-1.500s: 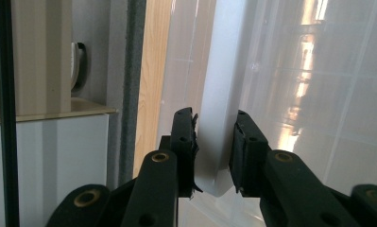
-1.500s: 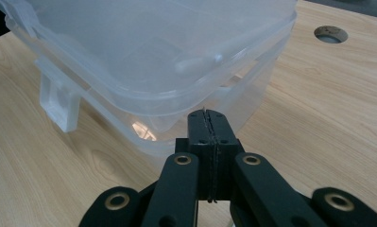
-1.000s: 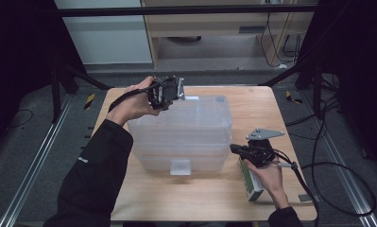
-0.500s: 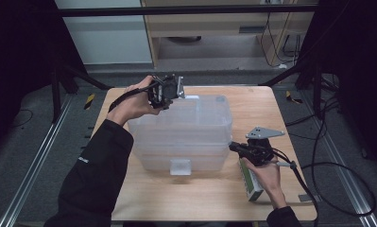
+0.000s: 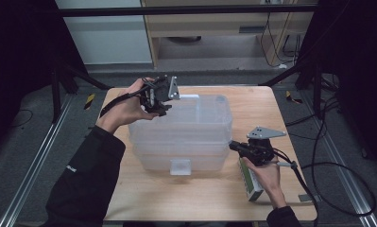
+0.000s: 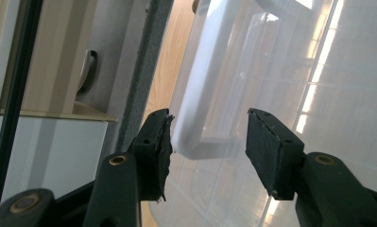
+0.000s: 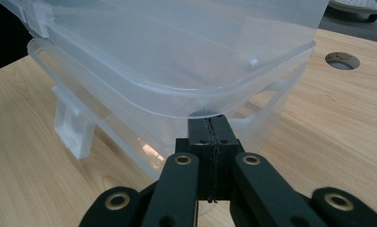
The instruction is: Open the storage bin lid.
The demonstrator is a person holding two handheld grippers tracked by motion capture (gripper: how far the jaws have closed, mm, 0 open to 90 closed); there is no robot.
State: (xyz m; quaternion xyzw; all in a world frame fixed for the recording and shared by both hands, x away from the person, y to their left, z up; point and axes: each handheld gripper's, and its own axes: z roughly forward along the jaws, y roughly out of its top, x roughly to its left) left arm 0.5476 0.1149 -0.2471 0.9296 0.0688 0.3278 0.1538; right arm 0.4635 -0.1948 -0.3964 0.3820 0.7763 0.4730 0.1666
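Observation:
A clear plastic storage box (image 5: 186, 132) with its lid on stands mid-table. My left gripper (image 5: 163, 108) hovers at its far left corner. In the left gripper view the gripper (image 6: 209, 127) is open, its jaws having just been opening. The box's white latch handle (image 6: 195, 109) lies between the pads, and neither pad presses on it. My right gripper (image 5: 232, 145) is at the box's right side. It is shut with nothing between its pads, and its tips (image 7: 209, 124) rest against the underside of the lid rim (image 7: 176, 101).
A green and white carton (image 5: 250, 182) lies on the wooden table (image 5: 176, 203) under the right hand. A clear latch tab (image 5: 180, 166) hangs on the box's near side. A round hole (image 7: 342, 60) is in the tabletop. Cables trail at the right.
The left gripper has shifted a little at the box's far left corner and turned, so its grey plate now shows. The right gripper and the box have kept still.

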